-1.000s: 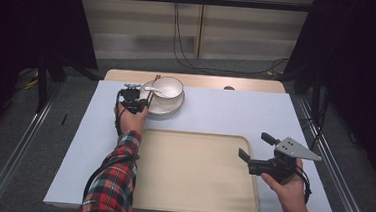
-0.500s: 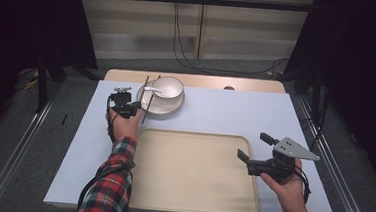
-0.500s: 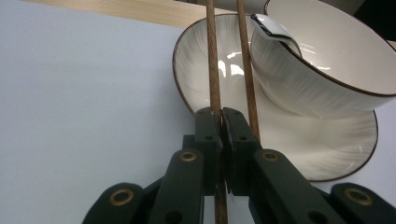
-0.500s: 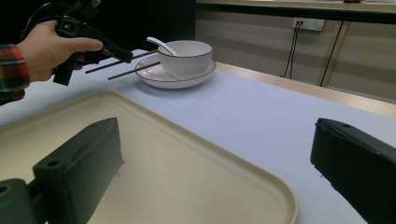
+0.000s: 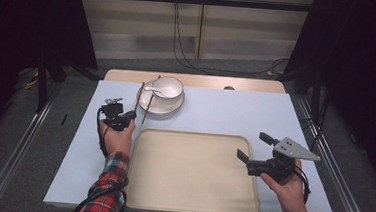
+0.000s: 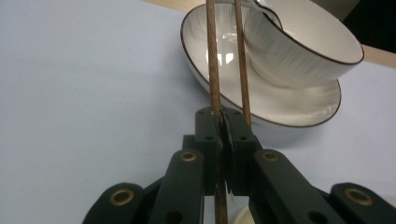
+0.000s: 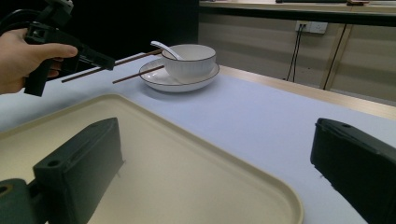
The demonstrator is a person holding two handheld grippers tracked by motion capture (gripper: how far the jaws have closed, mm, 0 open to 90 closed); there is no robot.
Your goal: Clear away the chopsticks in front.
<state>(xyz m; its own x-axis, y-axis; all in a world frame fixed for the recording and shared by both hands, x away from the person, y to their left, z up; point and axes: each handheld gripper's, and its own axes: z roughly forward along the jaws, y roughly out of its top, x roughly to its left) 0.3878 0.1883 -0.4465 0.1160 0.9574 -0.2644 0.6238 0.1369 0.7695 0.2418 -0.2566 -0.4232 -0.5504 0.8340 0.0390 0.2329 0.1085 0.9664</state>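
Observation:
My left gripper [image 5: 129, 115] [image 6: 222, 122] is shut on one brown chopstick [image 5: 138, 96] [image 6: 213, 60], held just left of the tray's far left corner. The stick's far end reaches over the white plate [image 5: 175, 108] [image 6: 280, 105]. A second chopstick [image 5: 149, 100] [image 6: 241, 56] lies beside it with its far end on the plate's rim. A white bowl [image 5: 169, 88] [image 7: 191, 58] with a spoon [image 5: 151, 89] [image 7: 161, 46] stands on the plate. At the tray's right edge my right gripper [image 5: 255, 147] [image 7: 217, 140] is open with nothing between its jaws.
A large beige tray [image 5: 191, 176] [image 7: 154, 158] lies at the near middle of the pale blue table cover [image 5: 235, 112]. A strip of wooden tabletop [image 5: 247, 84] shows along the far edge. Cables [image 5: 189, 61] hang against the wall behind.
My left gripper has drawn back toward the person and a little left, bringing the held chopstick with it off the plate. The right hand has kept still.

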